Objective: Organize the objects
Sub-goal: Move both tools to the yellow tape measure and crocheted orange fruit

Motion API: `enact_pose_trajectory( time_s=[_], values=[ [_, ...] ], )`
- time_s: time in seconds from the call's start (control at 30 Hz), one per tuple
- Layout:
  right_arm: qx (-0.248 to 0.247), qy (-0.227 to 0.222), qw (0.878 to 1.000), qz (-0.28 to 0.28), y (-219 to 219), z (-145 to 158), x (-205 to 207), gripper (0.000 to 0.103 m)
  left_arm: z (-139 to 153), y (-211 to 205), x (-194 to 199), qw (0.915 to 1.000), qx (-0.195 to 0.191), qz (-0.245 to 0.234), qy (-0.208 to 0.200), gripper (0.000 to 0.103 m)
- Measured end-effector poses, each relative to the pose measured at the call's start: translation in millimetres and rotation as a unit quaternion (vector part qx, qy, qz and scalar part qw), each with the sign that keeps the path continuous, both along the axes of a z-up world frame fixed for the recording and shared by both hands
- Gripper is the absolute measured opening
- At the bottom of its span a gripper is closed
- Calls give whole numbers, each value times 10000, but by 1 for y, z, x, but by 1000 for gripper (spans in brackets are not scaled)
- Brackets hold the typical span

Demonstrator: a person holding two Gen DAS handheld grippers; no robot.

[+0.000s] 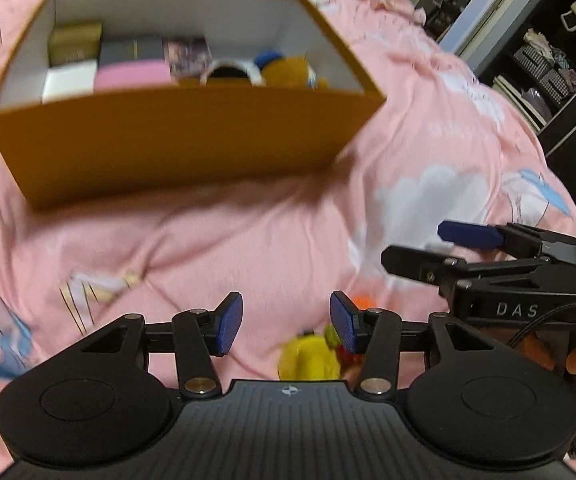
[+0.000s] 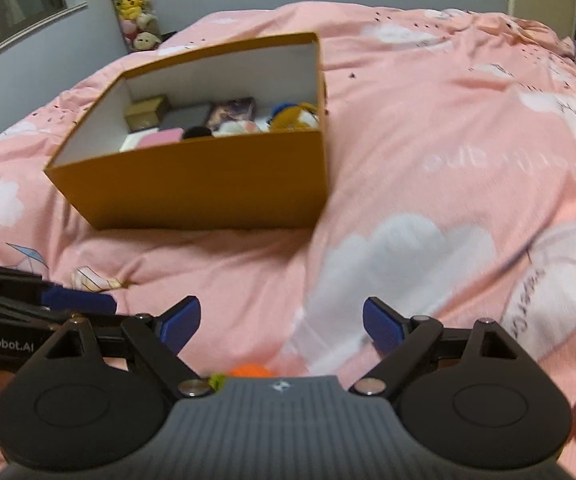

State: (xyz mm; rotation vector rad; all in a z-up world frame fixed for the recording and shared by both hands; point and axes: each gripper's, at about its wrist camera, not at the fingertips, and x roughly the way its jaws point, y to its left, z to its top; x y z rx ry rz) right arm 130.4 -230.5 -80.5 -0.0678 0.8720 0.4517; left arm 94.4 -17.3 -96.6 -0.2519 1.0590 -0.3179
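- An open mustard-yellow cardboard box with white inner walls sits upright on the pink bedding, lid off, its long side facing the cameras.
- Inside at the left end stands a small olive-gold box, with a white block in front of it.
- Beside these lie a dark grey flat box and a pink flat item.
- Near the middle a dark printed card box leans against the back.
- At the right end are soft toys: one black with a white rim, and a yellow-brown plush with blue.
- A yellow, orange and green plush toy lies on the bedding well in front of the box; blurred and partly hidden.
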Motion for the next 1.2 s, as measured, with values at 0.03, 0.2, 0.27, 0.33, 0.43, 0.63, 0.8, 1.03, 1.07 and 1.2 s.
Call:
enact_pose_trajectory(
  time_s=[0.03,0.2,0.27,0.33,0.43,0.63,0.8,1.03,1.07,1.2],
  values=[
    [0,-2,10000,-27,-1,-2,-2,88,-3,-1,-1,10000,-16,-43,67,56],
    [55,72,9997,-210,-7,-7,-3,77,-15,-8,-5,9986,8,-397,356,55],
    [65,86,9997,-238,-9,-8,-3,76,-18,-13,-7,9978,83,-515,407,55],
    [79,109,9996,-240,-10,-10,-5,75,-20,-18,-7,9970,139,-607,458,55],
    [93,148,9996,-235,-10,-12,-4,71,-26,-23,-6,9957,145,-732,543,55],
    [127,170,9995,-226,-11,-13,-5,69,-43,-35,-2,9934,330,-888,648,55],
    [108,157,9997,-166,-9,-13,-6,69,-56,-39,2,9921,396,-987,669,54],
    [102,189,9997,-100,-6,-16,-6,69,-58,-44,0,9904,436,-1142,647,55],
    [99,195,9997,-94,-6,-16,-6,69,-57,-43,-1,9905,432,-1135,638,55],
    [103,210,9997,-91,-6,-17,-6,69,-47,-43,-9,9908,566,-1148,445,38]
  ],
)
